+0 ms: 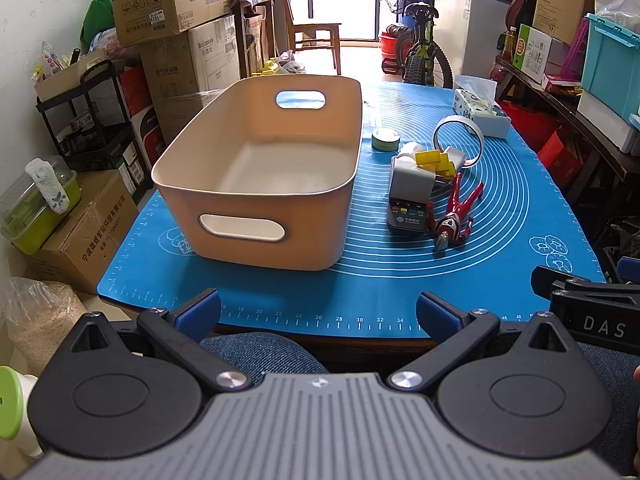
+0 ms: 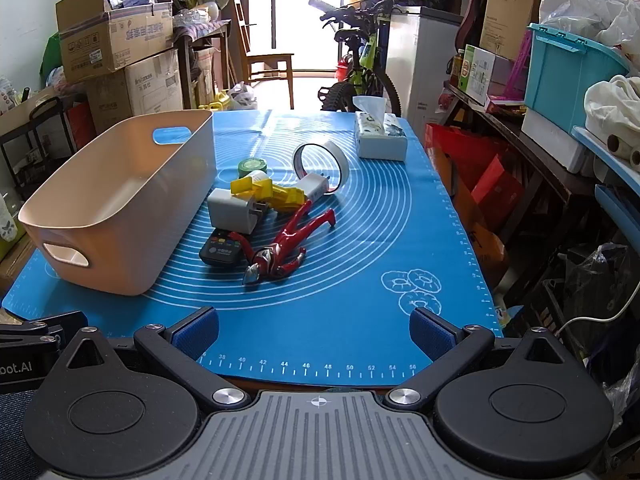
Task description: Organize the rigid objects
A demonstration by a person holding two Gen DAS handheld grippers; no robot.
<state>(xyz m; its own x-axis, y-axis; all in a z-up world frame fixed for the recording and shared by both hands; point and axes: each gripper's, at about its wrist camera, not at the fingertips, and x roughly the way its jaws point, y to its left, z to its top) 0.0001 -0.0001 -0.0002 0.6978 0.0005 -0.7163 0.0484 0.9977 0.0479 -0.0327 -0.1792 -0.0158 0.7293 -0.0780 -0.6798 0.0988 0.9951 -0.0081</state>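
Observation:
An empty beige bin (image 1: 256, 168) (image 2: 120, 200) with handle cut-outs stands on the left of the blue mat (image 1: 500, 208) (image 2: 380, 240). Right of it lies a pile: a red figure (image 1: 456, 216) (image 2: 288, 244), a black remote (image 1: 406, 220) (image 2: 222, 252), a grey charger (image 1: 412, 178) (image 2: 234, 210), a yellow toy (image 1: 434, 162) (image 2: 272, 192), a tape ring (image 1: 460, 138) (image 2: 320, 162) and a green tin (image 1: 385, 138) (image 2: 252, 166). My left gripper (image 1: 318, 314) and right gripper (image 2: 314, 332) are open and empty at the table's near edge.
A tissue box (image 1: 480, 108) (image 2: 380, 136) stands at the mat's far right. Cardboard boxes (image 1: 168, 0) and a black rack (image 1: 92, 120) crowd the left side. A bicycle (image 2: 360, 68) stands behind the table. Shelves with a teal crate (image 2: 568, 76) line the right.

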